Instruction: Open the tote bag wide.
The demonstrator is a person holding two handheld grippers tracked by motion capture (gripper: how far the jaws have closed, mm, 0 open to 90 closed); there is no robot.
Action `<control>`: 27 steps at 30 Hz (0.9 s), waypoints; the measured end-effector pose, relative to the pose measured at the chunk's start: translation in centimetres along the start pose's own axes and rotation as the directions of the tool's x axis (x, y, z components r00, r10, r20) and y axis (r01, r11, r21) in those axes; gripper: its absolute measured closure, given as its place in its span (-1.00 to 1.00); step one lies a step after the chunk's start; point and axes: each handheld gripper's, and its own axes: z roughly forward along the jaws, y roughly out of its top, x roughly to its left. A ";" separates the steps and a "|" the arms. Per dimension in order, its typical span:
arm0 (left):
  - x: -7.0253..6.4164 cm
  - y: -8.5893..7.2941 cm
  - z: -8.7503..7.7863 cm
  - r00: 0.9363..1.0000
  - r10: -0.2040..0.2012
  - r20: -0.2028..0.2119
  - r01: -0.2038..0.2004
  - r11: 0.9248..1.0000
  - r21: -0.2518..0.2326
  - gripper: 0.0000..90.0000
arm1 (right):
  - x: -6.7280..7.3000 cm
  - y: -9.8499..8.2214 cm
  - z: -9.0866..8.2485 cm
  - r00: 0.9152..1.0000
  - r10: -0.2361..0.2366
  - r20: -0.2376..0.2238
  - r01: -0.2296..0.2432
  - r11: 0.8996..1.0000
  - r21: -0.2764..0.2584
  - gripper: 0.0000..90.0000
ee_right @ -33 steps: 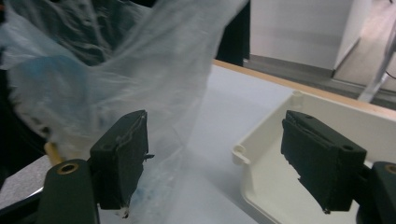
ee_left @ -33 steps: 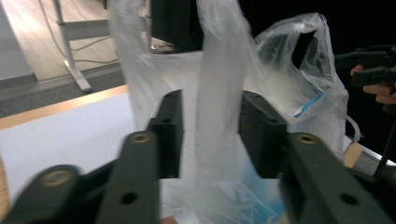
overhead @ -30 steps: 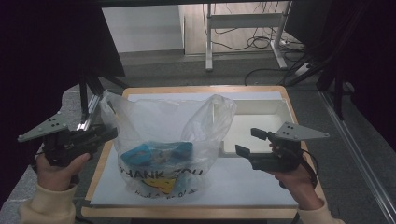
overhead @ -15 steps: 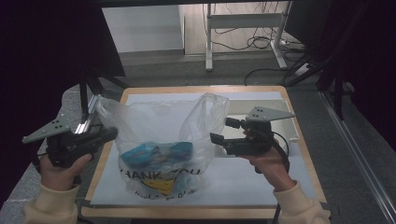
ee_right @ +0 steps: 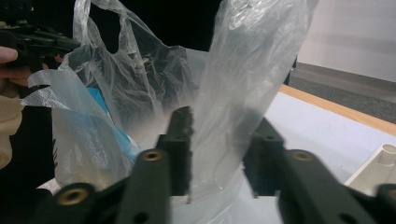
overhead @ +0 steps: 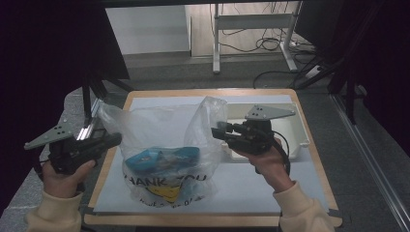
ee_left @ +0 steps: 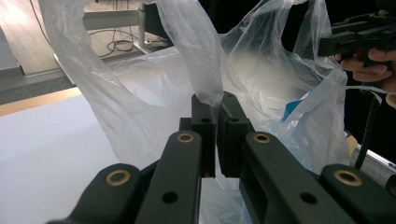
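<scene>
the thin plastic bag [overhead: 164, 154] stands near the middle of the desk [overhead: 300, 193], on the white sheet, with a blue packet [overhead: 162, 158] lying in its lower part and printed lettering on the near face. the left claw [overhead: 116, 139] is fully closed on the bag's left handle; in the left gripper view the film is pinched between the meeting pads [ee_left: 205, 119] and rises out of them. the right claw [overhead: 215, 131] has just been closing, with the bag's right handle between its jaws; in the right gripper view the film hangs in the gap, against one pad [ee_right: 182, 140], while the other jaw stands apart from it, so this side is judged not yet gripped. the bag points mouth upward, its two handles rising toward the claws; its long axis across the mouth runs left to right between them, and the packet lies along that same line. a white tray [overhead: 290, 130] sits just behind the right claw. risks as judged: if the right claw is raised before it closes, the slick film may slip out, the bag will hang from the left handle alone, tilt and spill the packet. pulling the claws too far apart could stretch or tear the thin handles.
</scene>
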 end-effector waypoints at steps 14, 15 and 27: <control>0.2 -1.0 -1.1 1.000 -0.019 0.001 0.019 1.000 -0.014 0.95 | 1.1 0.0 -0.5 0.997 -0.072 0.029 0.072 0.997 0.007 0.92; 0.2 -1.1 -1.2 1.000 -0.018 0.002 0.018 1.000 -0.016 0.95 | 1.3 0.0 -0.7 0.997 -0.074 0.027 0.074 0.997 0.002 0.92; -0.5 -2.5 -2.6 0.999 -0.027 0.022 0.027 0.999 -0.031 0.95 | 2.2 -1.5 -1.9 0.996 -0.091 0.011 0.091 0.996 0.017 0.93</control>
